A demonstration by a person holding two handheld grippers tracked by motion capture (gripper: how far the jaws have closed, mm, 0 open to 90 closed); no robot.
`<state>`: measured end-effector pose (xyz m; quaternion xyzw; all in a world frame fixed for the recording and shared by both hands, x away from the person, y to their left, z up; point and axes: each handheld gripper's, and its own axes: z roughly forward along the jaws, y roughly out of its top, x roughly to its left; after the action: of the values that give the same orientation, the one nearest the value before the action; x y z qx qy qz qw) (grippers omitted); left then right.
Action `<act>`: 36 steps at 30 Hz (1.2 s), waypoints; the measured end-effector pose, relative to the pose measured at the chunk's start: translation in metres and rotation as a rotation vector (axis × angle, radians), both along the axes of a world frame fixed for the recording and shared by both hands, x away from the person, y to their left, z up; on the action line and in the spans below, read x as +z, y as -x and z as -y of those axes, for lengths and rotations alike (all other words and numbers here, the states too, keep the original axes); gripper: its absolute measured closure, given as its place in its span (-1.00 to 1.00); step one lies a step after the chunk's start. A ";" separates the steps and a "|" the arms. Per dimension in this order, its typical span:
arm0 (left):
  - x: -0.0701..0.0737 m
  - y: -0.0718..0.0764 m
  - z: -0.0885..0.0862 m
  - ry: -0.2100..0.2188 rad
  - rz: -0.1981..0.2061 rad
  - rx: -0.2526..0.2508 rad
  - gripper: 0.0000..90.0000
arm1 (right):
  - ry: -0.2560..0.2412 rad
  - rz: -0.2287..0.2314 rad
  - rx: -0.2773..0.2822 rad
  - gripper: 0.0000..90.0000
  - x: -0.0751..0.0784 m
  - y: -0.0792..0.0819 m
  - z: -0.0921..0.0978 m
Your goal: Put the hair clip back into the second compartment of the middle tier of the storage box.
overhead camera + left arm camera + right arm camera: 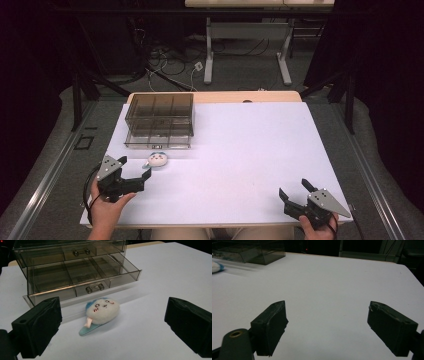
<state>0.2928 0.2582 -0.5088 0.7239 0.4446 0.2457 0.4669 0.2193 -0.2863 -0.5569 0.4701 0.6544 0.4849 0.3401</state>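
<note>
Item 1, nearest: right hand-held gripper [296, 191], at the worktop's [250, 150] five o'clock corner, jaws spread wide, holding nothing, well apart from everything else.

Item 2: left hand-held gripper [134, 170], at the seven o'clock edge, jaws likewise wide apart and empty, aimed toward one o'clock.

Item 3: small plush toy [157, 159], white with a blue underside, lay on the worktop near the left gripper at its one o'clock, long axis roughly nine-to-three in the high view. Left hand plainly the nearer; the toy sat centred between the jaws in the left gripper view [101, 311].

Item 4, farthest: smoky clear drawer box [159, 120], lower drawer pulled out, just beyond the toy at twelve o'clock.
</note>
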 end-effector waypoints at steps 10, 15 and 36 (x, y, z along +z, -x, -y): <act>0.007 -0.013 0.000 -0.020 -0.012 0.003 -0.98 | 0.006 -0.001 0.007 -0.66 0.000 0.000 0.000; 0.009 -0.020 0.002 -0.024 -0.025 0.005 -0.98 | 0.005 -0.005 0.002 -0.66 0.000 0.000 0.000; 0.004 -0.046 0.010 -0.053 -0.125 0.000 -0.98 | 0.001 -0.004 -0.002 -0.66 0.000 0.000 0.001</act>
<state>0.3387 0.2485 -0.5043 0.7498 0.4663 0.2117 0.4189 0.2188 -0.2868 -0.5571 0.4716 0.6548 0.4833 0.3396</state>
